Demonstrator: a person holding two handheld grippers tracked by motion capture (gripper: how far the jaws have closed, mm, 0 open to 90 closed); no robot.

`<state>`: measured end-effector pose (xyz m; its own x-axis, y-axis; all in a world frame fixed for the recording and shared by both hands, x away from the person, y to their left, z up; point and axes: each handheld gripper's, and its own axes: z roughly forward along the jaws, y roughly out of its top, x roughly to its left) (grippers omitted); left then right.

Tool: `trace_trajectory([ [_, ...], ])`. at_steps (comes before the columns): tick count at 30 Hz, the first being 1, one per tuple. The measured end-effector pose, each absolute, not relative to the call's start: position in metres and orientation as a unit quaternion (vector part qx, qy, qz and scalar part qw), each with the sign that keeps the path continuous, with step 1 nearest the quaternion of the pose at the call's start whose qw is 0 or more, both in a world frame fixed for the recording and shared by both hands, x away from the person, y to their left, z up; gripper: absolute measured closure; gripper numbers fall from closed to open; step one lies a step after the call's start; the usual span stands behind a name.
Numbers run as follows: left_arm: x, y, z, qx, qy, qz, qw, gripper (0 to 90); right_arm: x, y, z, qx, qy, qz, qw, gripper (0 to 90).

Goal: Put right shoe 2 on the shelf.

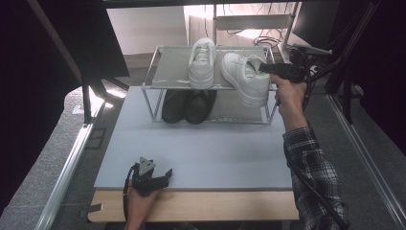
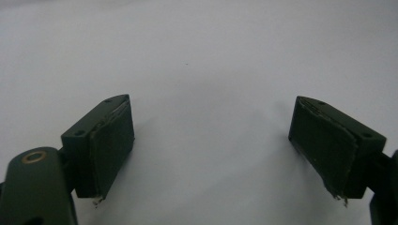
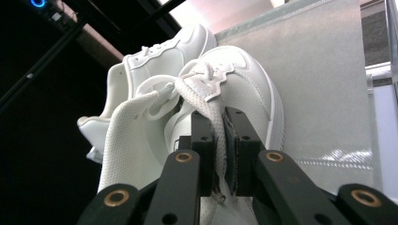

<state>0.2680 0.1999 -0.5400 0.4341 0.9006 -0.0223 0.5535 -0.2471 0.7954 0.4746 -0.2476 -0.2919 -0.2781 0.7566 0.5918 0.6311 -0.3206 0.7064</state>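
Nearest, the left claw (image 1: 152,179) rested on the pale grey worktop (image 1: 201,153) at its near edge, jaws spread wide over bare surface, as the left gripper view confirmed. Farther off to the right, the right claw (image 1: 268,68) was pressed together on the heel collar of a white leather low-top sneaker (image 1: 246,76), which sat tilted at the right front edge of the grey metal shoe rack's (image 1: 172,72) top shelf, beside its white twin sneaker (image 1: 202,62). The shoe looked light, its collar soft, its sole stiff; the padded rim seemed the sensible hold. The right gripper view showed the pinch; the high view alone showed the dark shoes (image 1: 186,105) below.
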Motion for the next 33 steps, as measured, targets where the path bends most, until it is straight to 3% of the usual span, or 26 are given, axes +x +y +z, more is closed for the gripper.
trace_trajectory([
  [8,0.268,0.200,-0.540,0.756,0.481,0.228,0.381,14.3,0.477,-0.243,-0.296,0.585,0.587,0.557,0.057,75.8],
  [13,0.268,0.200,-0.540,0.756,0.481,0.228,0.381,14.3,0.479,-0.240,-0.297,0.574,0.591,0.564,0.053,62.9],
  [19,0.268,0.200,-0.540,0.756,0.481,0.228,0.381,14.3,0.479,-0.243,-0.297,0.569,0.601,0.559,0.049,53.7],
  [26,0.268,0.200,-0.540,0.756,0.481,0.228,0.381,14.3,0.473,-0.250,-0.290,0.558,0.605,0.564,0.058,51.6],
  [33,0.268,0.200,-0.540,0.757,0.481,0.228,0.379,14.4,0.462,-0.268,-0.290,0.552,0.598,0.580,0.032,55.7],
])
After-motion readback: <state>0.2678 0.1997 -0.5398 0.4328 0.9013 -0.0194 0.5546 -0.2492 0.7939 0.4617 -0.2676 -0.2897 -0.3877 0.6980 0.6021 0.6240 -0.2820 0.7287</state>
